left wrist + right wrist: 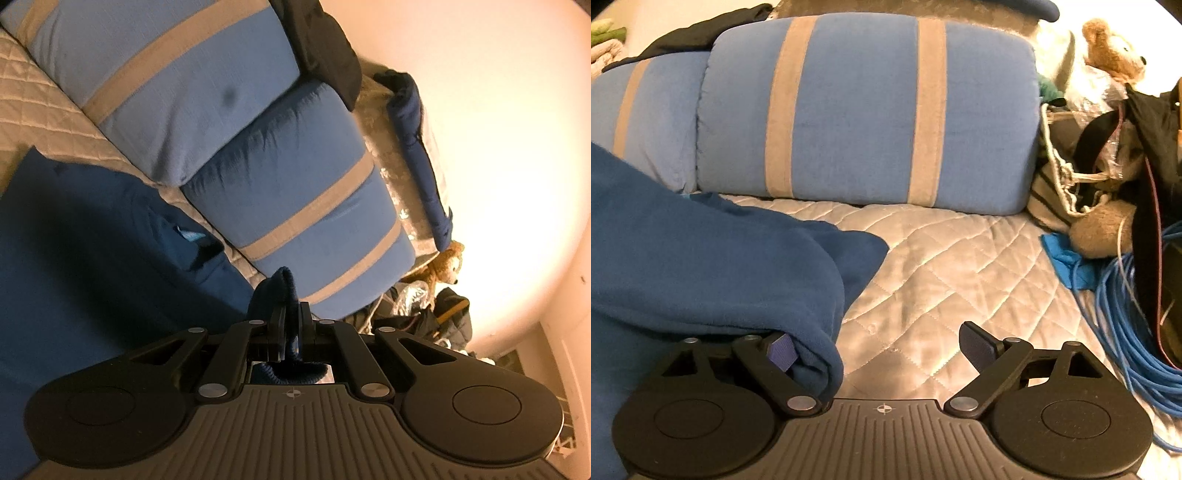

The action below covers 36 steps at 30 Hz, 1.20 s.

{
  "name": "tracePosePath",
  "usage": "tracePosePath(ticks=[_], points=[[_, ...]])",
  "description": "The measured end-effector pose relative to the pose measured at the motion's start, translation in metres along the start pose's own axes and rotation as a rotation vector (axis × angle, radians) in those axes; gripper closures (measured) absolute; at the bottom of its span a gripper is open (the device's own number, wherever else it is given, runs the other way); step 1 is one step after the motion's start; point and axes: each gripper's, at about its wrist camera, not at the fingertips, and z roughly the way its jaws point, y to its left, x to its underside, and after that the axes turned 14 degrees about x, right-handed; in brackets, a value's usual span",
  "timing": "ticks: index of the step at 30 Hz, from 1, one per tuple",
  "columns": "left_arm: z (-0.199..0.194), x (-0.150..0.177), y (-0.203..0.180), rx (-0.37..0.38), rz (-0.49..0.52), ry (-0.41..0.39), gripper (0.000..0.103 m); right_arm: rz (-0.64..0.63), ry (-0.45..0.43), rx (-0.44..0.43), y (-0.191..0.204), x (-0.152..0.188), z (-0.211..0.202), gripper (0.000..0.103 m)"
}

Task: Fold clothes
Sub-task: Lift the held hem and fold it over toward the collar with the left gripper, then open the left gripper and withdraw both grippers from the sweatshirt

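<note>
Your left gripper (293, 325) is clenched on a bunched bit of the dark blue garment (92, 258), most likely a ribbed cuff or hem, which pokes up past the fingertips and also shows in the gap behind them. That grip looks meant to pin one end of the cloth so you can carry it across for a fold. The rest of the garment lies spread over the quilted bed cover (44, 118) to the left in that view, in front of the two blue pillows with tan stripes (295, 206). Your right gripper (882, 347) stands wide open and holds nothing: its right finger (979, 347) hangs over bare quilt (942, 277), while its left finger (781, 350) is tucked against a rolled fold of the same blue garment (701, 266), which drapes over that side of the tool. I judge you are lining up to take that folded edge, though the pads do not press on it yet. Much is hard to read here. Both views cut the garment off at the frame, so you cannot tell its full shape, which part is sleeve or body, or how far the folding has got. The left finger of the right gripper is half buried, so whether cloth truly sits between the pads is unclear. The clutter to the right, a stuffed bear (1115, 51), bags and a coil of blue cable (1126, 314), lies well apart from the garment.
</note>
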Motion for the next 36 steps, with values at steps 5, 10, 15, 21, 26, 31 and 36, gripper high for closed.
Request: tracePosePath(ticks=[5,10,15,21,26,31,36], points=[[-0.008,-0.008,0.001,-0.044,0.043,-0.002,0.097,-0.141,-0.023,-0.005,0.017,0.006,0.0,0.027],[-0.027,-0.013,0.01,-0.093,0.079,-0.012,0.097,-0.191,-0.012,-0.017,0.023,0.007,-0.001,0.059],[-0.047,-0.012,0.025,-0.183,0.13,0.005,0.097,-0.282,-0.038,-0.039,0.034,0.009,-0.013,0.083],[-0.065,0.002,0.055,-0.331,0.18,0.065,0.097,-0.364,-0.071,-0.069,0.048,0.012,-0.024,0.084],[-0.068,0.015,0.081,-0.468,0.214,0.099,0.097,-0.402,-0.052,-0.106,0.054,0.014,-0.023,0.082],[-0.064,0.028,0.106,-0.628,0.236,0.117,0.095,-0.436,-0.012,-0.095,0.049,0.021,-0.027,0.054],[-0.086,0.032,0.117,-0.613,0.203,0.082,0.076,-0.394,-0.037,-0.127,0.027,0.023,-0.049,0.023]])
